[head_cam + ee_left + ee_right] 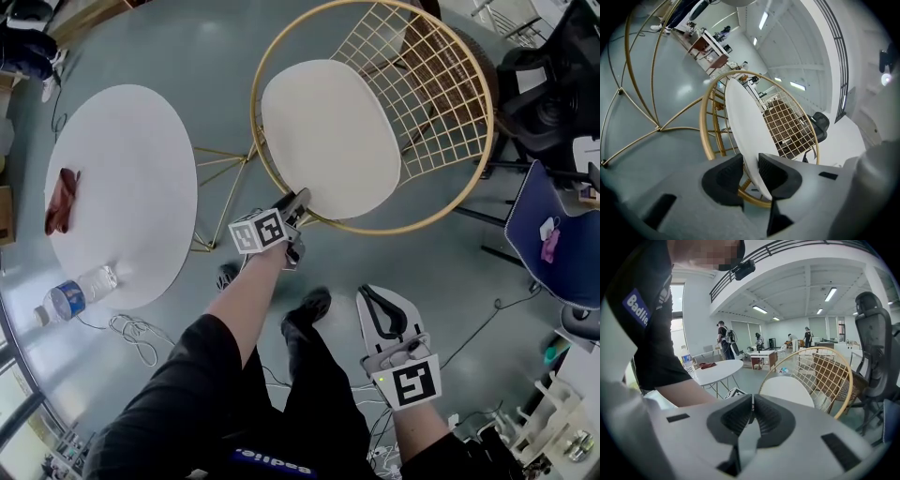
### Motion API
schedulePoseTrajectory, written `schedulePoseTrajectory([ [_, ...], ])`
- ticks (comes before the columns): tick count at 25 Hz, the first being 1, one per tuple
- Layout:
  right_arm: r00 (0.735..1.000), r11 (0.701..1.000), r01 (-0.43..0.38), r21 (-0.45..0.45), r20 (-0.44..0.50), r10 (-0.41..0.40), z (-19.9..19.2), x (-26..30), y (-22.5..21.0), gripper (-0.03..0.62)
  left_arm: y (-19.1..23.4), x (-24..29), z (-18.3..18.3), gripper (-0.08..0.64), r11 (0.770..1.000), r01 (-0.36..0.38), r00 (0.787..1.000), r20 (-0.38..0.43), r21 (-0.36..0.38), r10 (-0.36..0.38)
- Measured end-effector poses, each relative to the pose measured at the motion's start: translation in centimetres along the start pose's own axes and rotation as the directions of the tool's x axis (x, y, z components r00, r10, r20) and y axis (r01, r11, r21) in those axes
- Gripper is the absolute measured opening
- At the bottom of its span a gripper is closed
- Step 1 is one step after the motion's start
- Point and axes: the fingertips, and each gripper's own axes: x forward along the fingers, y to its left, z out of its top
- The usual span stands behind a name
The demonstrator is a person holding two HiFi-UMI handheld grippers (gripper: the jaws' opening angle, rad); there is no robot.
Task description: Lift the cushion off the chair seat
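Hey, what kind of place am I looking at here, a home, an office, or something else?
Probably a big open-plan office or lab hall, not a home: a black office chair, long ceiling strip lights, and desks with several people standing at the far end.

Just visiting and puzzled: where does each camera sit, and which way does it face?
Head view: on the person's head, facing steeply down at cushion and chair; arms, legs, left gripper, right gripper show.
Left gripper view: on that gripper, looking along jaws closed on the cushion's edge.
Right gripper view: on that gripper, jaws shut, empty, facing the chair; left arm shows.
Shared: cushion and chair.
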Motion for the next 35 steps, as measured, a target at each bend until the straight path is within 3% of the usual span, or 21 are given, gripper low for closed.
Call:
schedulePoseTrajectory([
  [11,0.998,0.999,0.053,0.001,0.039,-0.053,4.1,-2.4,0.1,0.028,-4.9,-1.9,1.1,0.054,1.000,0.016,1.000,-0.019,0.026,-0.016],
  [20,0.989,0.993,0.120,0.010,0.083,-0.120,9.7,-7.1,0.1,0.028,-10.9,-5.5,4.0,0.037,0.998,0.019,0.998,-0.056,0.064,-0.016],
  [30,0.978,0.984,0.172,0.039,0.110,-0.176,14.3,-11.1,-0.1,0.028,-17.6,-10.7,6.5,0.032,0.988,0.016,0.991,-0.133,0.154,0.005],
  [35,0.970,0.981,0.190,0.035,0.146,-0.193,17.2,-12.3,0.1,0.028,-22.8,-14.1,7.8,0.031,0.979,0.070,0.981,-0.189,0.192,-0.033],
])
